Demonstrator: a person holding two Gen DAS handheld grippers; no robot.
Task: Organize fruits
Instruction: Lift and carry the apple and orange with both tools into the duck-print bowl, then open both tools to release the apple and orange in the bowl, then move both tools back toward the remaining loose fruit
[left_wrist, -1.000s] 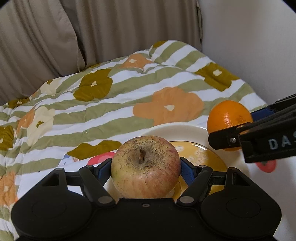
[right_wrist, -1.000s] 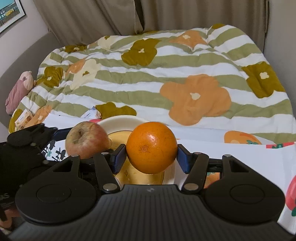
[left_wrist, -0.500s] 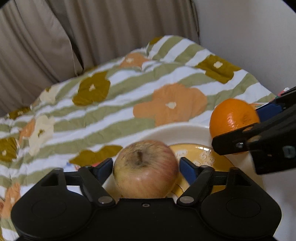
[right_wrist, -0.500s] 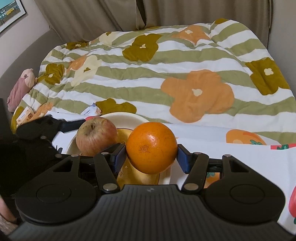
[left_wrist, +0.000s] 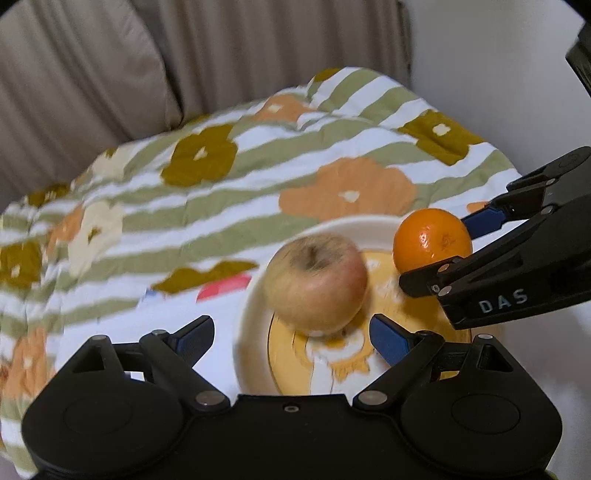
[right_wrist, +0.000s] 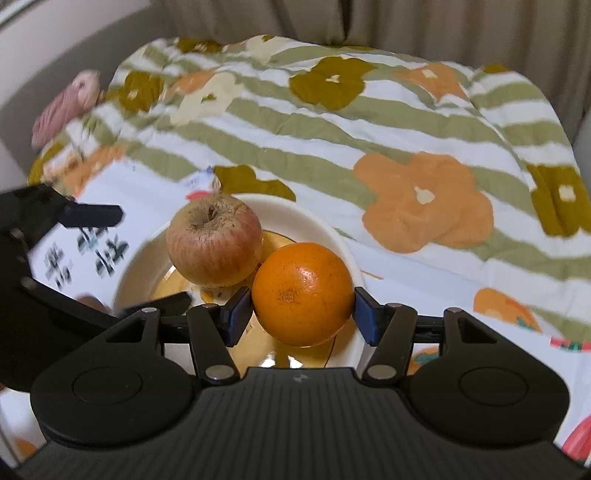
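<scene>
A reddish-yellow apple rests on the white plate with a yellow centre. My left gripper is just behind the apple. Its jaws are opening, and both blue pads stand clear of the apple's sides. My right gripper is shut on an orange. It holds the orange low over the plate's right part, close beside the apple. The left wrist view is blurred.
The plate lies on a white printed cloth at the near edge of a striped, flowered quilt. Curtains hang behind the quilt. A wall rises at the right. A pink soft toy lies far left.
My left jaws have let go of the apple and drawn back a little, so the apple now sits on the plate. The right gripper has rolled and sunk with the orange toward the plate.
</scene>
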